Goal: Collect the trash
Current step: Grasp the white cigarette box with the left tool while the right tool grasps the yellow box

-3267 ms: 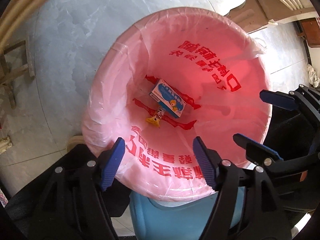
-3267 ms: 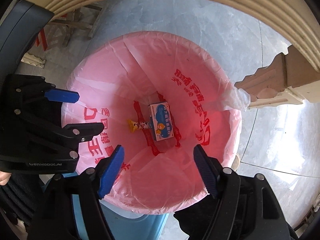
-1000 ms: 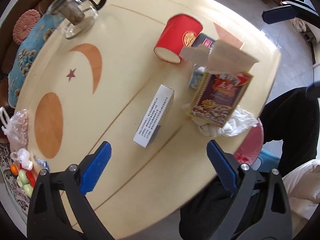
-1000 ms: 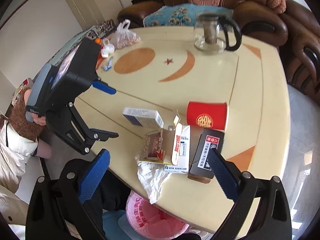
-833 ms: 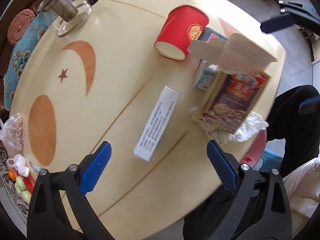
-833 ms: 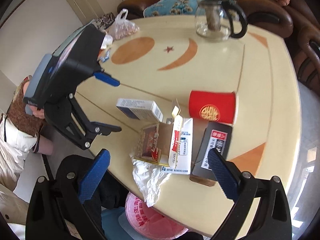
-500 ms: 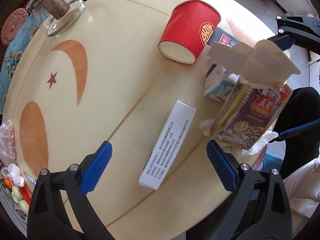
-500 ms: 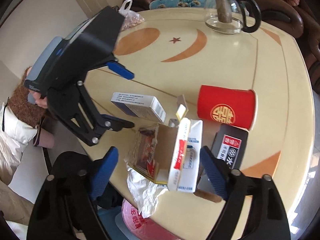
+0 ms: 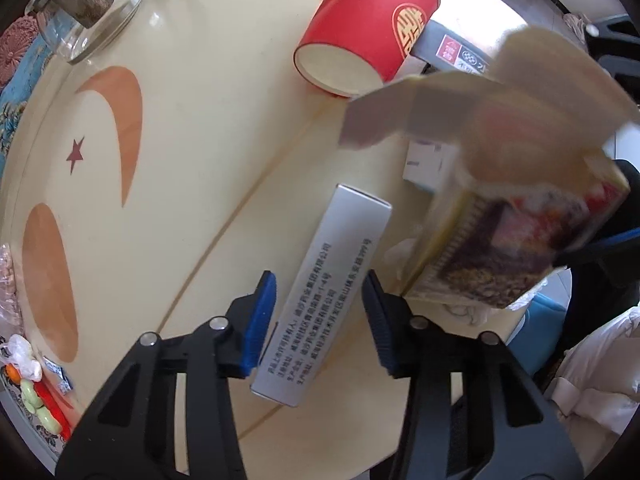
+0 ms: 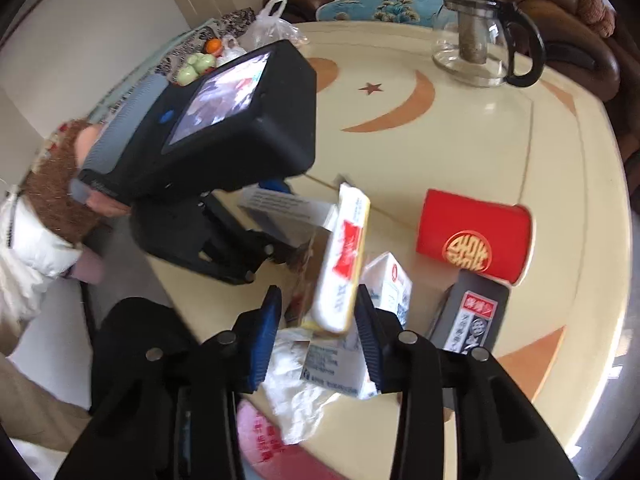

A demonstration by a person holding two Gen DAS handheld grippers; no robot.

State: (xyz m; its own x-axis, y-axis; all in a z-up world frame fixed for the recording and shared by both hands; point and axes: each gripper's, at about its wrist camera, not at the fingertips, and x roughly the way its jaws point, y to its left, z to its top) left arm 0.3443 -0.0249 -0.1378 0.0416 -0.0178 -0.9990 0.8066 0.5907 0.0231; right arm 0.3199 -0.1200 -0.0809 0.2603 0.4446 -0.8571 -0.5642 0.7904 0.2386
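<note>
Pickup step: left tongs (image 9: 318, 306) closing around white box (image 9: 324, 304), right tongs (image 10: 318, 326) closing around opened carton (image 10: 340, 264) — next, lift clear of table (image 9: 192, 152).

Left wrist view, table (image 9: 168, 184) centre as dial. Long flat box (image 9: 324, 296) lies at 5 o'clock, its near end between the closing jaws of the left gripper (image 9: 318, 320). Paper cup (image 9: 368, 28) on its side at 1 o'clock, touching a flat dark pack (image 9: 452, 54) behind it. Opened carton (image 9: 512, 216) at 3 o'clock, tilted, over crumpled plastic (image 9: 400, 252) at the table edge. Glass pot (image 9: 86, 4) at 11 o'clock. In the right wrist view the carton's edge (image 10: 340, 264) stands between the right gripper's (image 10: 318, 316) closing jaws.
</note>
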